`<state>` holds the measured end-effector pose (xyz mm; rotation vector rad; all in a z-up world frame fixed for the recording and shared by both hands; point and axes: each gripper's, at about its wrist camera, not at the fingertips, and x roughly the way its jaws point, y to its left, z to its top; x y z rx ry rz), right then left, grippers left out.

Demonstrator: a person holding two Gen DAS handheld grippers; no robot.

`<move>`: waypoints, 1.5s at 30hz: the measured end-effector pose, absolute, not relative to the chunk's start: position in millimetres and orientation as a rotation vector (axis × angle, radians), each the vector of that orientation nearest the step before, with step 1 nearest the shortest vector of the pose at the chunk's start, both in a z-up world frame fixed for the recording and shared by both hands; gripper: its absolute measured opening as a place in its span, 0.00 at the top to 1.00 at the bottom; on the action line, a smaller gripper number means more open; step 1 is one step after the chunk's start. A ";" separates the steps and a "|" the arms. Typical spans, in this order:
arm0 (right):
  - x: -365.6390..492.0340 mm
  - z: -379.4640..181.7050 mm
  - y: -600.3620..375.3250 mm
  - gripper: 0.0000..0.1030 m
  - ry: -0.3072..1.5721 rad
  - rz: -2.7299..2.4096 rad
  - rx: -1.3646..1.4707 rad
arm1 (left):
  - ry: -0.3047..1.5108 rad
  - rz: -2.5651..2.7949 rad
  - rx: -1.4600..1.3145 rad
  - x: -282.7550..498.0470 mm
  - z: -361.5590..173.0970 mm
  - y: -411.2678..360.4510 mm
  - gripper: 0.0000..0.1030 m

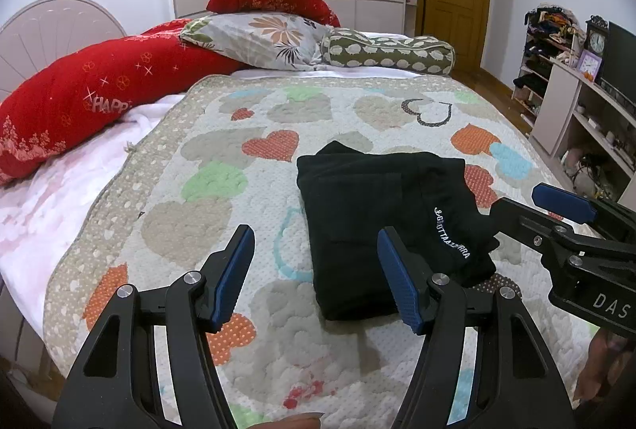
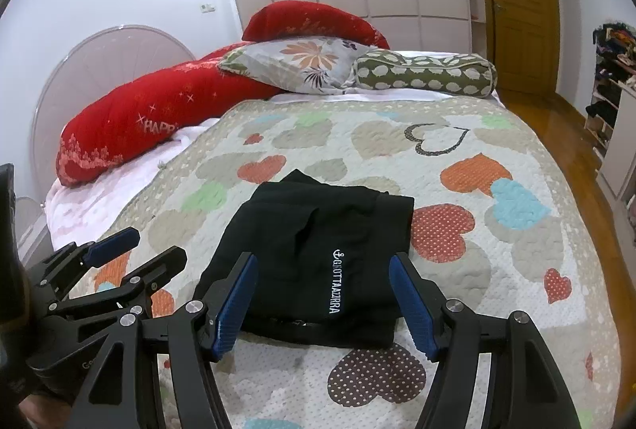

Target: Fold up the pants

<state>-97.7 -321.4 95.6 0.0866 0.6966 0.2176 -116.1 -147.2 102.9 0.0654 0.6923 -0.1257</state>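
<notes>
The black pants [image 1: 381, 218] lie folded into a compact rectangle on the heart-patterned quilt [image 1: 246, 135], with white lettering on the top layer. They also show in the right wrist view [image 2: 314, 254]. My left gripper [image 1: 316, 270] is open and empty, held above the quilt just left of the pants' near edge. My right gripper [image 2: 322, 298] is open and empty, its fingers straddling the near edge of the pants from above. The right gripper shows at the right of the left wrist view [image 1: 556, 214]. The left gripper shows at the left of the right wrist view [image 2: 131, 254].
Red pillows [image 1: 79, 103], a floral pillow [image 1: 262, 35] and a green bolster [image 1: 389, 51] lie at the head of the bed. A headboard [image 1: 55, 28] stands at left. Shelves [image 1: 572, 99] line the right wall beyond a wooden floor [image 2: 572, 151]. Wardrobe and door stand behind.
</notes>
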 end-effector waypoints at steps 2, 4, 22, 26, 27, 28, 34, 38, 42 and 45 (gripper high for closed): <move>-95.9 95.7 -320.7 0.35 0.700 0.223 0.081 | 0.692 -0.128 0.062 -116.4 102.8 -146.4 0.37; -96.7 95.8 -319.1 0.35 0.701 0.226 0.076 | 0.690 -0.125 0.066 -116.0 102.7 -146.5 0.37; -92.5 96.0 -320.9 0.35 0.701 0.239 0.075 | 0.706 -0.121 0.058 -114.6 101.2 -138.9 0.37; -91.5 95.0 -321.2 0.35 0.708 0.243 0.082 | 0.705 -0.121 0.058 -114.3 100.7 -139.1 0.37; -91.3 94.3 -321.0 0.35 0.711 0.242 0.081 | 0.705 -0.121 0.060 -114.5 100.7 -139.0 0.37; -91.0 93.7 -320.6 0.35 0.714 0.241 0.080 | 0.704 -0.121 0.061 -114.6 100.7 -139.5 0.37; -91.2 92.5 -319.0 0.35 0.718 0.247 0.071 | 0.704 -0.120 0.059 -114.8 100.6 -139.8 0.37; -91.2 92.1 -318.1 0.35 0.720 0.246 0.074 | 0.704 -0.121 0.059 -114.7 100.6 -139.5 0.37; -91.4 92.7 -318.4 0.35 0.716 0.247 0.077 | 0.705 -0.121 0.059 -114.5 100.6 -139.4 0.37; -90.3 91.6 -317.5 0.35 0.718 0.244 0.071 | 0.705 -0.121 0.059 -114.2 100.7 -139.1 0.37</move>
